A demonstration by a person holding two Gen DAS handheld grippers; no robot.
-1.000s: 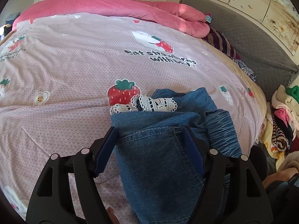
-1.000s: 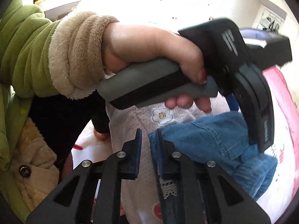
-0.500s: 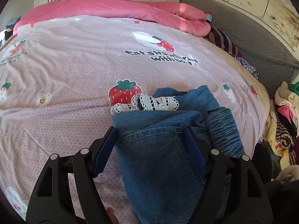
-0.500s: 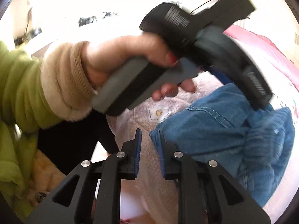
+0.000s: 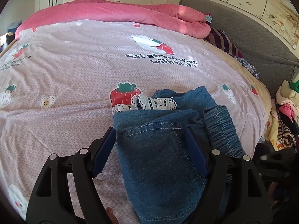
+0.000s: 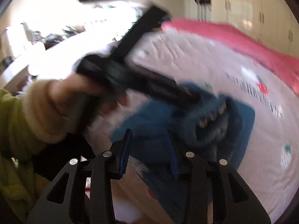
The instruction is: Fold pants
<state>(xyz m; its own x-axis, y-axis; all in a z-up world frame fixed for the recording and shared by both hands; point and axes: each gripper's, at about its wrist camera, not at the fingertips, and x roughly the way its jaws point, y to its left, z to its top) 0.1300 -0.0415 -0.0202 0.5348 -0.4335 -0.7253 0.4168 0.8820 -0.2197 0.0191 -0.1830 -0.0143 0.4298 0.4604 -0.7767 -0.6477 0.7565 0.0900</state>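
Observation:
Blue denim pants (image 5: 160,155) with white lace trim (image 5: 149,103) lie bunched on the pink strawberry bedsheet (image 5: 74,71). My left gripper (image 5: 149,136) is open, its fingers either side of the back pocket, resting over the denim. In the blurred right wrist view the pants (image 6: 220,127) lie on the bed and the right gripper (image 6: 149,140) is open, just in front of the denim's near edge. The left gripper's body (image 6: 142,78), held by a hand, crosses that view above the pants.
A pink quilt (image 5: 121,13) lies along the far side of the bed. A grey headboard (image 5: 252,37) and striped cushion (image 5: 222,41) are at the right. A pile of clothes (image 5: 286,115) sits beyond the bed's right edge. The person's green sleeve (image 6: 13,123) is at the left.
The right gripper has opened wider and swung right toward the bed, blurring its view. The left gripper and the pants have hardly moved.

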